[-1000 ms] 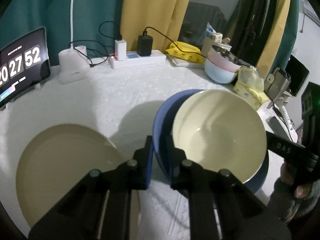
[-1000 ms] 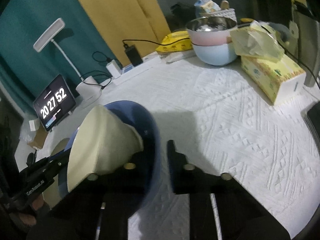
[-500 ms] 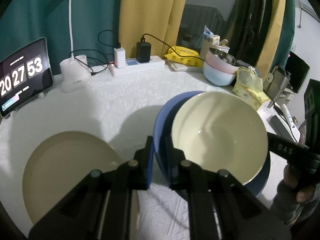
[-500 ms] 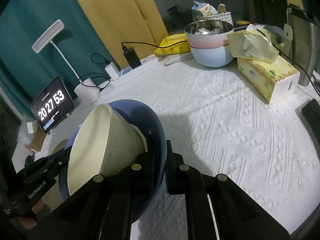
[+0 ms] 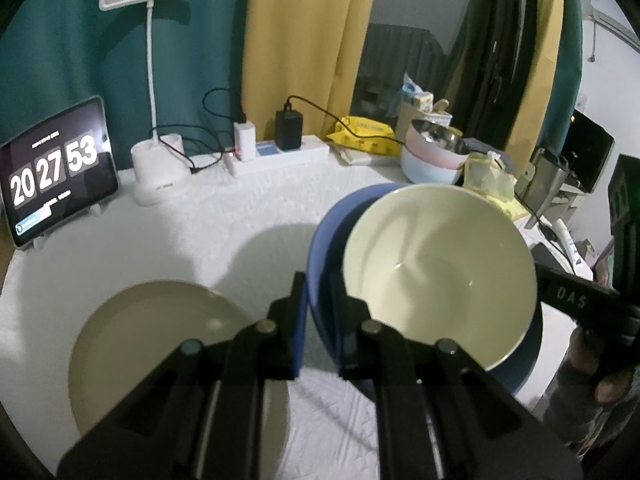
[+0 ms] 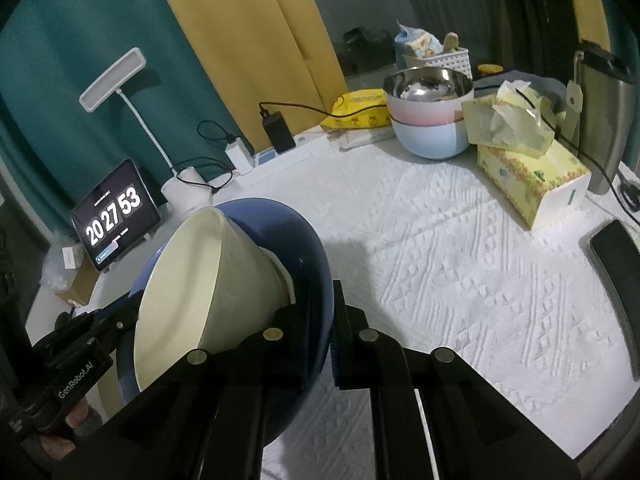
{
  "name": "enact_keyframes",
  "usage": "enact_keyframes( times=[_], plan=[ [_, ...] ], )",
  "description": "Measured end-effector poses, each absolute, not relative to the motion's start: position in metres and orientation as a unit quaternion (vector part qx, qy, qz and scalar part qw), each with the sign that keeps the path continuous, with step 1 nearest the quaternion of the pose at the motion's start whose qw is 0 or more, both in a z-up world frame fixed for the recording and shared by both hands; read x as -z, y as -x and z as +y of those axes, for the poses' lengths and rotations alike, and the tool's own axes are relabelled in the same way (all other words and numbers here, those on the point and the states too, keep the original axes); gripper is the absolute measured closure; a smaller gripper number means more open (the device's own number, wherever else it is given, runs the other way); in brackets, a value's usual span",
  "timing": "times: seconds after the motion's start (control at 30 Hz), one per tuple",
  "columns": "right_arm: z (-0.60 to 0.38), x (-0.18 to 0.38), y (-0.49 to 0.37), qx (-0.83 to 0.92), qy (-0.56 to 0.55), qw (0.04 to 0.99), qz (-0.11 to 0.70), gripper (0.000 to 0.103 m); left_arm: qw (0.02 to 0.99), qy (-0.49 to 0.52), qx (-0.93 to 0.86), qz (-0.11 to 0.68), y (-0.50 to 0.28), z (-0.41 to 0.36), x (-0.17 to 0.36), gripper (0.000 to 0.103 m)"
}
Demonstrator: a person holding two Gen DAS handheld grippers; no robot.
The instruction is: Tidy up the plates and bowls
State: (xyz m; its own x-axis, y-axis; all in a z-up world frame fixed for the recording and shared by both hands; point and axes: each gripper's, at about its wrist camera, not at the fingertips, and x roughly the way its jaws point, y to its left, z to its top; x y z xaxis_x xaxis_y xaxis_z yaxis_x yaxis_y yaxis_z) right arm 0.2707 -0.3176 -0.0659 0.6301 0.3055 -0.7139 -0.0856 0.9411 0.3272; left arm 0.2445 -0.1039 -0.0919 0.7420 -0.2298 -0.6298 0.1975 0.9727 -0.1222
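A cream bowl [image 5: 438,276] sits inside a blue plate [image 5: 320,240], both lifted and tilted above the table. My left gripper [image 5: 318,312] is shut on the blue plate's near rim. My right gripper [image 6: 322,320] is shut on the plate's opposite rim [image 6: 316,264], with the cream bowl [image 6: 208,280] leaning against the plate. A cream plate [image 5: 160,344] lies flat on the white tablecloth at lower left in the left wrist view.
Stacked blue, pink and steel bowls [image 6: 430,120] stand at the back. A tissue box [image 6: 528,168], a phone [image 6: 616,256], a power strip [image 5: 280,156], a lamp base [image 5: 160,176] and a clock tablet [image 5: 56,168] ring the table.
Both grippers have lifted the plate and bowl higher off the table. The right gripper closed onto the blue plate's rim. The clock went from 52 to 53.
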Motion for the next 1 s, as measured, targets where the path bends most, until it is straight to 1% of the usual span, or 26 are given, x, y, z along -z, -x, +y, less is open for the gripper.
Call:
enact_keyframes(
  times=[0.67,1.0],
  plan=[
    [-0.297,0.032,-0.259,-0.119,-0.109,0.905,0.393,0.094,0.943,0.035,0.111,0.313,-0.225,-0.083,0.069,0.094],
    [-0.27,0.022,-0.26,-0.135,-0.093,0.907,0.388,0.094,0.947,0.046,0.095,0.302,-0.216,-0.054,0.064,0.094]
  ],
)
